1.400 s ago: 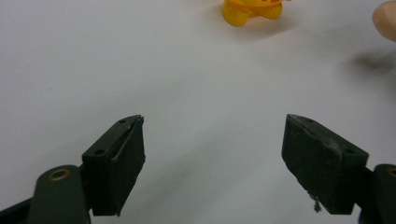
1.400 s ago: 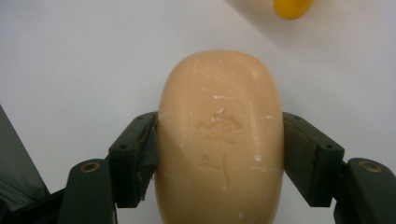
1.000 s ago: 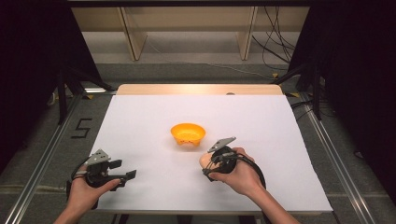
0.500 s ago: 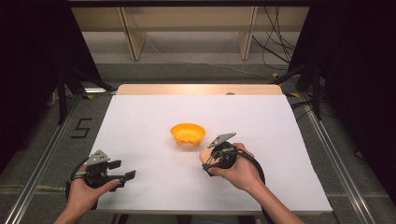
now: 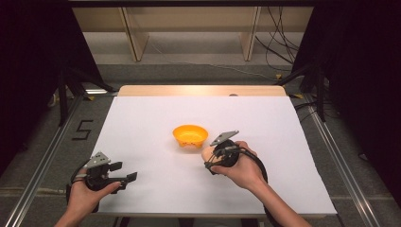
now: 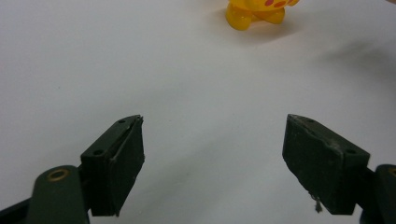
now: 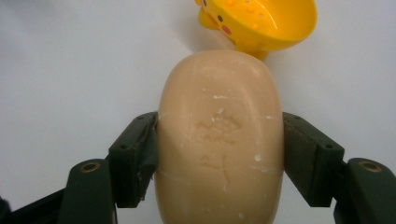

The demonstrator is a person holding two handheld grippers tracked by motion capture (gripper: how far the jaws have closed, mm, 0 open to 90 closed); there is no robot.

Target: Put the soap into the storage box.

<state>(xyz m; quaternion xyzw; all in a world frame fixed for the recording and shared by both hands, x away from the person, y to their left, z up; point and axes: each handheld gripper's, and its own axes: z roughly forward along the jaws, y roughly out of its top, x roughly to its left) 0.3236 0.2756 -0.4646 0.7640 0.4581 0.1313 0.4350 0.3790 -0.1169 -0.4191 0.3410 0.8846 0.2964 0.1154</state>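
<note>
Right gripper view: the right tongs point(image 7: 219, 154) pinch a tan soap point(image 7: 220, 135) across its width, both pads pressed to its sides, with a yellow dish point(image 7: 261, 23) just beyond it. High view: the soap point(image 5: 206, 153) is held just beside the dish point(image 5: 190, 135), above the white worktop point(image 5: 142, 123). Left tongs point(image 6: 215, 163) stand spread wide with nothing between them, well apart from the dish.

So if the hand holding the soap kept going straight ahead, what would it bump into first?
Most likely the yellow bowl. The right gripper holds the soap bar, whose front end points at the bowl's rim; how near it is I can't tell.
</note>
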